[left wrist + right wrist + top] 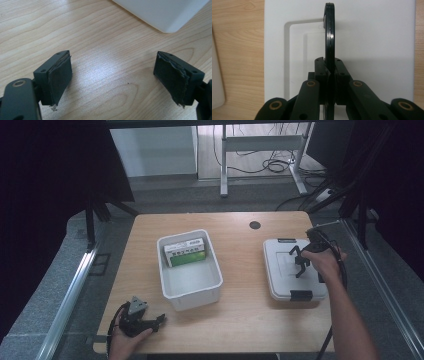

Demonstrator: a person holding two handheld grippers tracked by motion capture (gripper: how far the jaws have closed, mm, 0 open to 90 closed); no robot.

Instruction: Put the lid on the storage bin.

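Observation:
A white lid (280,270) with black clips lies flat on the right side of the wooden table (240,320). Its thin black handle (329,32) stands upright, and my right gripper (301,262) is shut on it from above; in the right gripper view the pads of the right gripper (329,68) pinch the handle over the lid (374,50). An open white bin (162,265) sits mid-table with a green and white box (186,253) leaning at its far end. My left gripper (161,321) rests open near the front left edge, its jaws (112,75) wide apart over bare wood.
A corner of the bin (162,12) lies just ahead of the left gripper. A small dark hole (255,225) marks the table's far side. Bare wood runs between bin and lid and along the front edge. Desk legs and cables stand beyond the table.

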